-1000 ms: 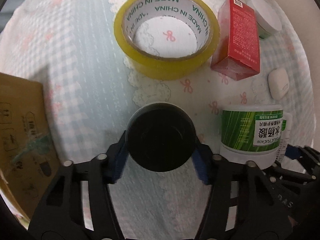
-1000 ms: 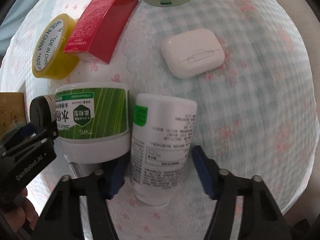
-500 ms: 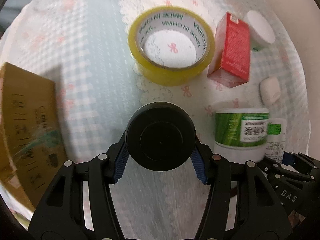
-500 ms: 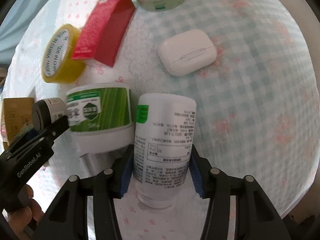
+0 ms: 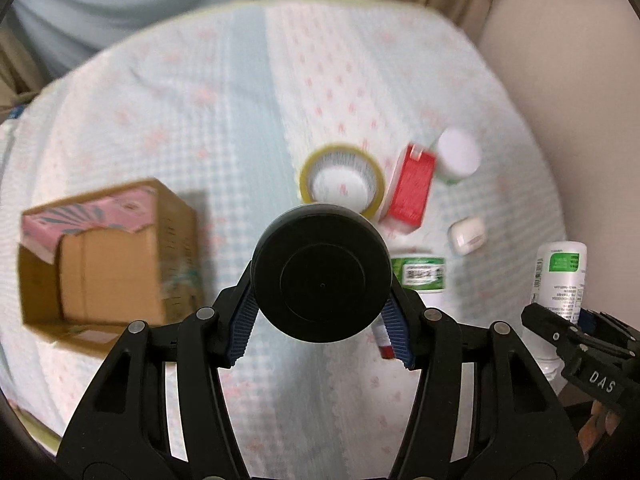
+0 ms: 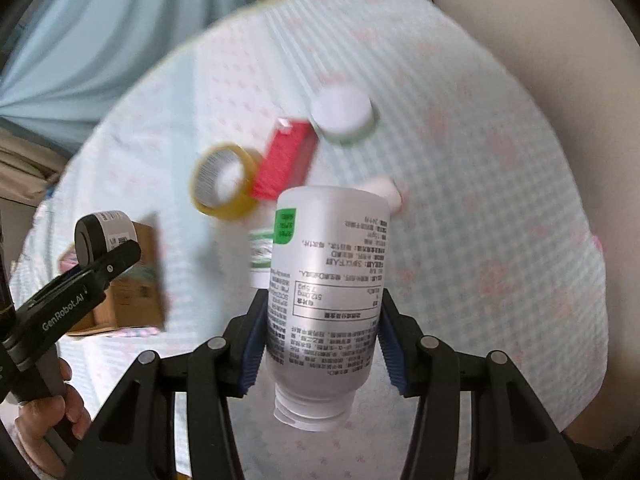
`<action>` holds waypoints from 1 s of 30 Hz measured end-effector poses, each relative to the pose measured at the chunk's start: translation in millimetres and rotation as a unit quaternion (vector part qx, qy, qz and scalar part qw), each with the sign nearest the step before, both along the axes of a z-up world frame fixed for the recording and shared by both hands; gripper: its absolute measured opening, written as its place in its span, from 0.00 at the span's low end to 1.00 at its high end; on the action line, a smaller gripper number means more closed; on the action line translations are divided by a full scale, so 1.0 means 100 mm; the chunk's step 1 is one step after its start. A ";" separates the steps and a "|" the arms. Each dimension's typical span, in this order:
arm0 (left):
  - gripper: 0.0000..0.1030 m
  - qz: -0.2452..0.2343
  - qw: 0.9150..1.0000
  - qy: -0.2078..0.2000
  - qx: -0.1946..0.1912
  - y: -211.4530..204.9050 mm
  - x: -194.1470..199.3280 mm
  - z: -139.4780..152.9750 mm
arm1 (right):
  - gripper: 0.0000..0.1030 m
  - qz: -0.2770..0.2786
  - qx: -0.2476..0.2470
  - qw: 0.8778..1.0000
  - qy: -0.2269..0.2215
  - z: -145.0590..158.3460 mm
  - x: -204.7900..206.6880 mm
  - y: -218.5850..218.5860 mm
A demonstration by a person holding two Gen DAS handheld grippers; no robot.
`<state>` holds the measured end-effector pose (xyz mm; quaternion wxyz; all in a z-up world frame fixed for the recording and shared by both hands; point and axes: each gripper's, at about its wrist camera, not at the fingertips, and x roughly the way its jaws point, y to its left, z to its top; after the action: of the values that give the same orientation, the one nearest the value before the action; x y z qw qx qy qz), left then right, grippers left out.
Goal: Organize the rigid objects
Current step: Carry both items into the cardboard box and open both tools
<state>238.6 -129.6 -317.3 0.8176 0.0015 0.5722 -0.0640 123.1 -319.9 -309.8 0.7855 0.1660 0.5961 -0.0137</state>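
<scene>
My left gripper [image 5: 320,332] is shut on a black-capped round container [image 5: 321,272] and holds it high above the table; it also shows in the right wrist view [image 6: 102,236]. My right gripper [image 6: 320,354] is shut on a white bottle [image 6: 324,288] with printed text, lifted off the cloth; the bottle shows at the right of the left wrist view [image 5: 560,280]. Left on the cloth are a yellow tape roll [image 5: 342,178], a red box [image 5: 412,188], a white-lidded jar [image 5: 458,156], a white earbud case [image 5: 466,234] and a green-labelled jar [image 5: 418,274].
An open cardboard box [image 5: 108,260] with a pink pack inside stands at the left; it also shows in the right wrist view [image 6: 132,292]. A checked cloth [image 5: 240,120] covers the table. Blue curtain [image 6: 80,40] lies beyond the far edge.
Both grippers have risen well above the table, each carrying its object. The white bottle has come off the cloth. The cardboard box has come fully into view.
</scene>
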 end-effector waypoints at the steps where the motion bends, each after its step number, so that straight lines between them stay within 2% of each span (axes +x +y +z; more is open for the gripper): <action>1: 0.51 0.004 1.000 -0.009 -0.004 0.04 -0.05 0.15 | 0.45 0.005 -0.001 1.000 -0.013 0.13 -0.04 0.08; 4: 0.51 0.020 0.999 -0.032 -0.017 0.20 -0.17 0.60 | 0.45 0.019 -0.003 0.999 -0.044 0.43 -0.11 0.20; 9: 0.51 0.049 0.997 -0.064 -0.020 0.61 -0.44 1.18 | 0.45 0.034 0.019 0.996 -0.081 0.89 -0.16 0.52; 16: 0.51 0.076 0.991 -0.107 -0.025 1.40 -0.65 1.66 | 0.45 0.079 0.032 0.989 -0.118 1.19 -0.07 1.34; 23: 0.51 0.062 0.991 -0.116 -0.035 2.27 -0.62 1.78 | 0.45 0.076 0.052 0.986 -0.138 1.44 0.08 2.21; 27: 0.51 0.046 0.993 -0.104 -0.041 2.76 -0.48 1.66 | 0.45 0.061 0.061 0.987 -0.135 1.38 0.17 2.72; 30: 0.51 0.036 0.995 -0.089 -0.037 3.09 -0.35 1.48 | 0.45 0.050 0.067 0.990 -0.112 1.24 0.31 3.13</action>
<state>203.7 179.6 -169.0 0.8665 -0.0432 0.4942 -0.0554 153.8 -6.6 -185.7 0.8344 0.1884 0.5111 0.0840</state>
